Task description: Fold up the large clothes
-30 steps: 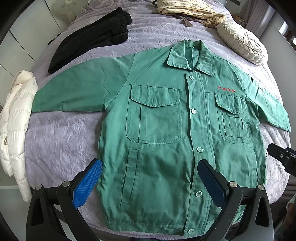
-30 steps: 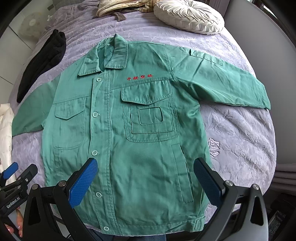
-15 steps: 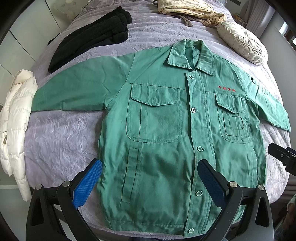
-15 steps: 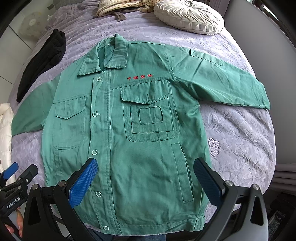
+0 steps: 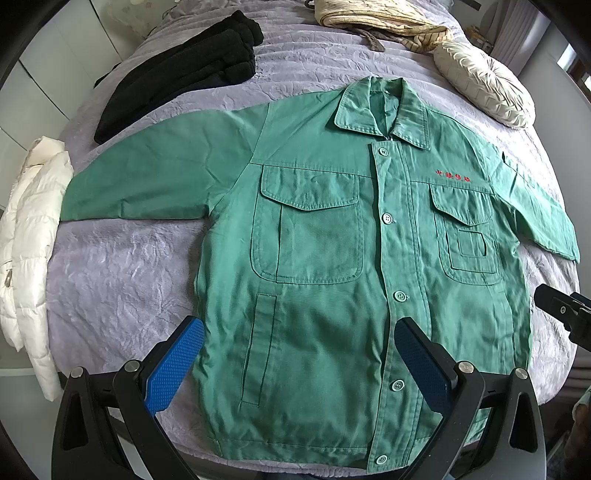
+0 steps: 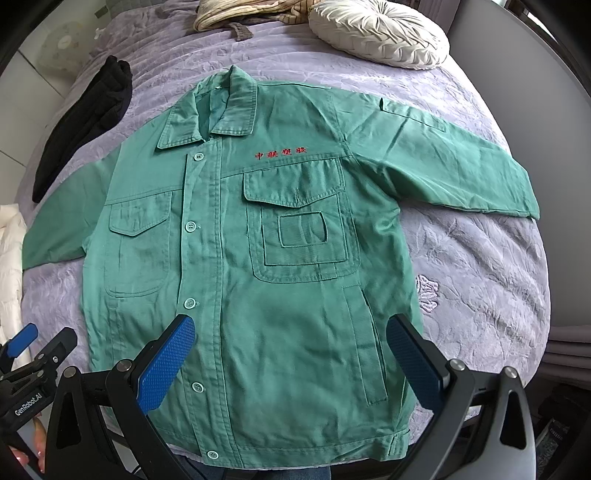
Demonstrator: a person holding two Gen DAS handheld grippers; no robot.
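Green work jacket [image 5: 325, 236] spread flat, front up and buttoned, on a lilac bedspread [image 5: 122, 280] — collar toward the far end, hem at the near edge, both sleeves stretched out to the sides. Red embroidered characters [image 6: 281, 154] above one chest pocket. Left gripper [image 5: 295, 363] held above the hem with blue pads spread wide, nothing between them; not touching the cloth as far as can be told. Right gripper [image 6: 291, 360] likewise wide apart and empty, poised over the lower front beside the button placket. Black garment [image 5: 181, 70] lying beyond one sleeve, well apart from the jacket body; white puffer coat [image 5: 29, 236] draped at the bedspread's edge near that sleeve's cuff. Round pleated cream cushion [image 6: 380, 31] past the collar — beside it a striped beige bundle [image 5: 384, 20].
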